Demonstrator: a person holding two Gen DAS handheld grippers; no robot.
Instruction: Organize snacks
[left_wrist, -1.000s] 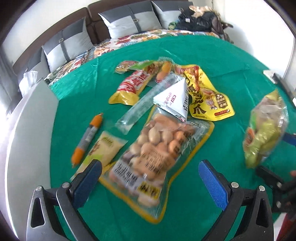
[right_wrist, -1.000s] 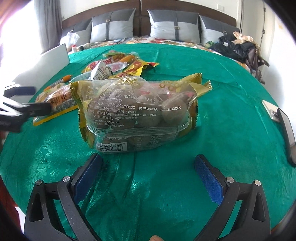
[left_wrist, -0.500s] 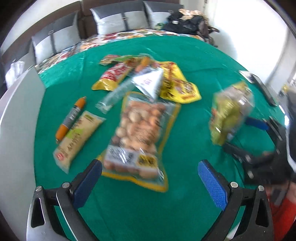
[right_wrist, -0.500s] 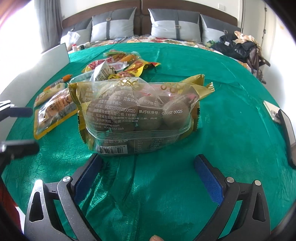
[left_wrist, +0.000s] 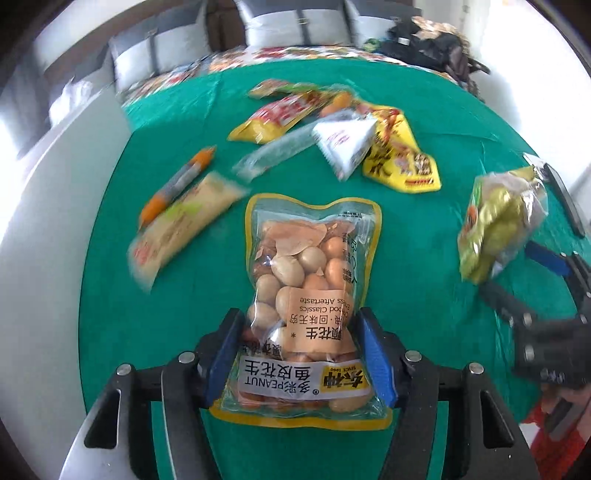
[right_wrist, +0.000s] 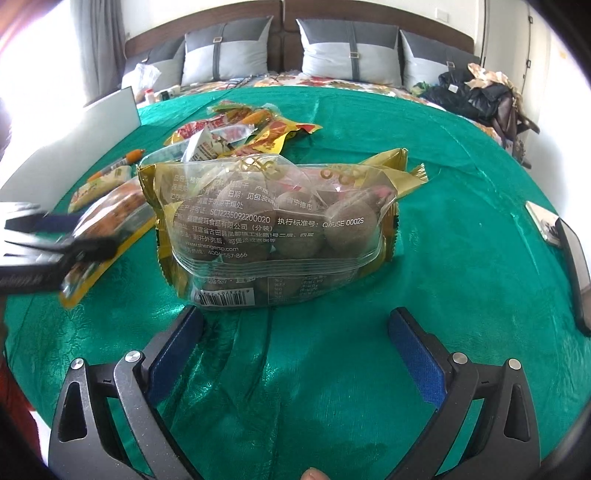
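Peanut bag: lower centre of left view, flat on green surface, left claw just closed onto its sides. Squeeze gently; lift level. Right claw released, longan bag standing just ahead, untouched.

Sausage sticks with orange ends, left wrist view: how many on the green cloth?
2. One sausage stick lies alone at the left beside the pale yellow packet. A second orange end pokes out of the snack pile at the back. The pile may hide more.
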